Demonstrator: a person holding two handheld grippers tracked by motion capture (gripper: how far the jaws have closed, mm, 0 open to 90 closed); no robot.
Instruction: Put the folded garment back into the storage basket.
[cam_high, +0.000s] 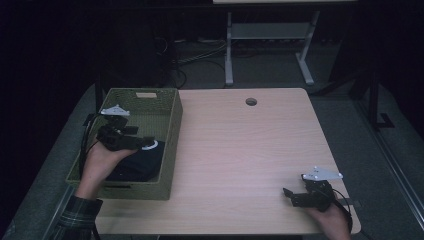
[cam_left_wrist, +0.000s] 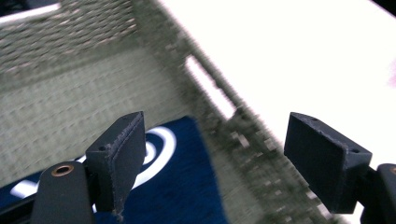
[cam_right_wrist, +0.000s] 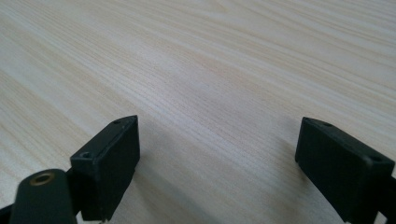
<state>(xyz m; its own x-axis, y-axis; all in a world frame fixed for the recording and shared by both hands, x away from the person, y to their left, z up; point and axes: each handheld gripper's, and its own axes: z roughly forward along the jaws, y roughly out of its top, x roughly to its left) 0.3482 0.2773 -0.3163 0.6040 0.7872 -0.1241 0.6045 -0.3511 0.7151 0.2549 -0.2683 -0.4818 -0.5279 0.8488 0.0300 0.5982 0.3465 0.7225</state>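
Reaching in from the near left, our left hand (cam_high: 102, 157) holds the left gripper (cam_high: 150, 143) over the green woven basket (cam_high: 172, 120), wrist roughly level and jaws pointing toward the basket's desk-side wall. Its jaws stand wide apart, released, with nothing between them. Just below and in front of that gripper lies the dark blue cloth (cam_left_wrist: 187, 186) on the basket floor; in the left gripper view it sits under the left jaw and the gap. We see white ring shapes printed on the cloth, but no writing we can read.

Our right hand (cam_high: 332, 215) rests at the desk's (cam_high: 240, 150) near right edge, holding the right gripper (cam_high: 289, 196) low and level, jaws spread and released, bare wood ahead of them.
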